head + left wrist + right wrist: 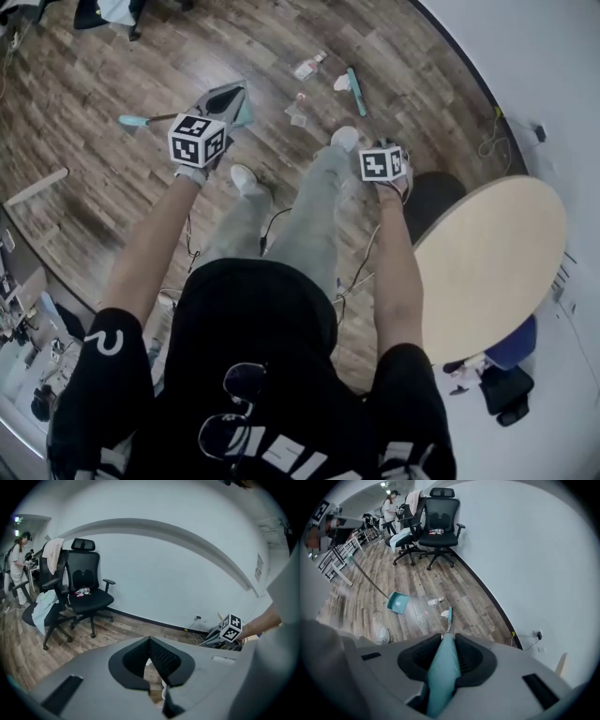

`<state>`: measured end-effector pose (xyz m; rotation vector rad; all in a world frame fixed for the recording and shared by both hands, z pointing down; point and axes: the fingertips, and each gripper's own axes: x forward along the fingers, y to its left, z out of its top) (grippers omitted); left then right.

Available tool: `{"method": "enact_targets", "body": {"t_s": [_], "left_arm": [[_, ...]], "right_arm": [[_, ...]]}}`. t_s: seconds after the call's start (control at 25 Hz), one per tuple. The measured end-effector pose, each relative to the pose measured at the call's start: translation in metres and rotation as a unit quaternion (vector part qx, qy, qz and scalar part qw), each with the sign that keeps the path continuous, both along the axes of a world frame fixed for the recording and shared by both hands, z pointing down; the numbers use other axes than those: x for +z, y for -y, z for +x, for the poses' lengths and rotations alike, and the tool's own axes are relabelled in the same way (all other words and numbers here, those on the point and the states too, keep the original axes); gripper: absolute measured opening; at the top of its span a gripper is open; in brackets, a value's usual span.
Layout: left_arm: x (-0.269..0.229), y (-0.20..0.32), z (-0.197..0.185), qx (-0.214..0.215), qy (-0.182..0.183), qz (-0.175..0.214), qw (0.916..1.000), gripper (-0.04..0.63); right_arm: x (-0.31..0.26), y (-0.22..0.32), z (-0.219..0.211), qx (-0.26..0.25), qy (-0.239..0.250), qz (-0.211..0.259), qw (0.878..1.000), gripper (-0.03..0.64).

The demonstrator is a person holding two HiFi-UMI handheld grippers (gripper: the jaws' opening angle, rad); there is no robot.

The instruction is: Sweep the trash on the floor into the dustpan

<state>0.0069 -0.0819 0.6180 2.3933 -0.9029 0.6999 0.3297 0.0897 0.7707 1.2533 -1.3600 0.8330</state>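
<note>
Broom handle (440, 677) clamped by right gripper (443, 656). Left gripper (152, 660) jaws narrow, seemingly on dustpan handle (370, 579). Trash (435, 601) may be scattered past dustpan (397, 603) if swept hard.

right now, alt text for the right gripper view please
The right gripper is shut on a teal broom handle that runs down to scattered trash on the wood floor. A teal dustpan sits to the left; black office chairs stand by the white wall.

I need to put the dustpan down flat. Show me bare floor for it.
Bare floor spreads left of the dustpan, up to the chairs. Between dustpan and broom head, trash crowds it; the round table fills the right.
</note>
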Motion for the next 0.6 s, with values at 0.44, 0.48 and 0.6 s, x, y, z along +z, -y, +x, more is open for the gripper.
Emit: {"method": "enact_targets", "body": {"t_s": [0.44,0.48,0.6], "left_arm": [[0.018,-0.064,-0.145,-0.013,-0.015,-0.005,0.9998,-0.003],[0.019,-0.066,-0.153,-0.015,-0.017,-0.005,0.9997,-0.003],[0.018,-0.069,-0.171,-0.021,-0.02,-0.006,0.9996,-0.002]], "right_arm": [[0.005,-0.07,-0.117,0.063,-0.019,-0.007,0.998,0.084],[0.005,-0.074,-0.123,0.07,-0.02,-0.009,0.997,0.084],[0.003,-0.08,-0.142,0.087,-0.014,-0.009,0.996,0.084]]}}
